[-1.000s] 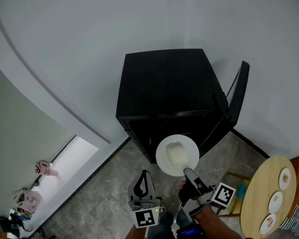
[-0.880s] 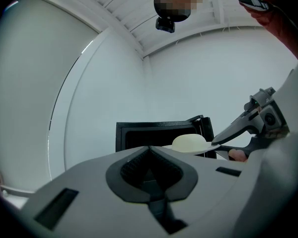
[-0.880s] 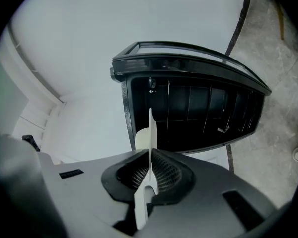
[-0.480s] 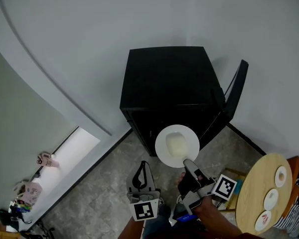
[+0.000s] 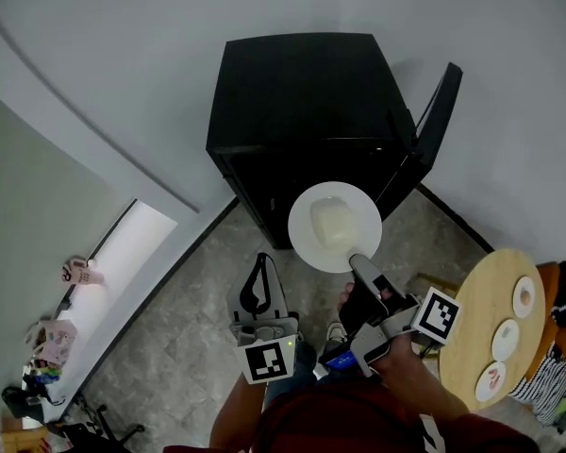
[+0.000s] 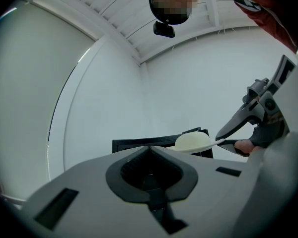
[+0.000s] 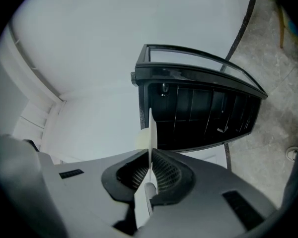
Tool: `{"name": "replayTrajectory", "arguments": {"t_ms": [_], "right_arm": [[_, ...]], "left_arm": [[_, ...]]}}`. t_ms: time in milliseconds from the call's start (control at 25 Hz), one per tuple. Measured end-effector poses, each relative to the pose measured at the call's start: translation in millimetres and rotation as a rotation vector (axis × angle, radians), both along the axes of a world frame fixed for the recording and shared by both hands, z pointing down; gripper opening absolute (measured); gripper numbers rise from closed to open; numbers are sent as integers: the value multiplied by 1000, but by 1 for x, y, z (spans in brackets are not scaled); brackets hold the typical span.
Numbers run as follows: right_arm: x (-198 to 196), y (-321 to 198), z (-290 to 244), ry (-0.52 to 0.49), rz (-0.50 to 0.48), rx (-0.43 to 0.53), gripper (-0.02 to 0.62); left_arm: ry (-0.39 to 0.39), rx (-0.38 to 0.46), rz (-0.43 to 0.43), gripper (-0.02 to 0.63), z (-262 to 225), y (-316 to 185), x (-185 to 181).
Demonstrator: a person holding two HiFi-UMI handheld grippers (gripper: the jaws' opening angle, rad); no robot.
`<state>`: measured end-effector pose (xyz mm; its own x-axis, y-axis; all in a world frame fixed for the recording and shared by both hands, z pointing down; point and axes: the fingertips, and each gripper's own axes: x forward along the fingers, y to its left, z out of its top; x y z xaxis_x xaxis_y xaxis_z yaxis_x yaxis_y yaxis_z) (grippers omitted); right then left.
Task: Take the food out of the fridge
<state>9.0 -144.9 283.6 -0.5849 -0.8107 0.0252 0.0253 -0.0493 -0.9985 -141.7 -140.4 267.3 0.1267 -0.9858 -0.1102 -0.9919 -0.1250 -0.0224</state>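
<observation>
While the right gripper (image 5: 359,265) clamps the plate (image 5: 305,244) of food (image 5: 329,222) at frame centre, the left gripper (image 5: 261,264) sits closed and empty.

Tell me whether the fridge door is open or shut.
Open. In the head view the door stands swung out beside the fridge, and the right gripper view looks into its dark inside.

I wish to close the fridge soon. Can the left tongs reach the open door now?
Probably not directly. The door hangs open at the right side of the fridge, and the plate held in the right tongs lies between it and the left tongs.
</observation>
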Motion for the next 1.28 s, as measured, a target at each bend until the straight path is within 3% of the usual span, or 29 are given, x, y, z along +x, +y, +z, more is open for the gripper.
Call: {"name": "replayTrajectory", "arguments": {"t_ms": [1280], "right_arm": [[14,28,-92,-54,-36,69,37]], "left_arm": [[48,52,5,14,-34,19,6]]}}
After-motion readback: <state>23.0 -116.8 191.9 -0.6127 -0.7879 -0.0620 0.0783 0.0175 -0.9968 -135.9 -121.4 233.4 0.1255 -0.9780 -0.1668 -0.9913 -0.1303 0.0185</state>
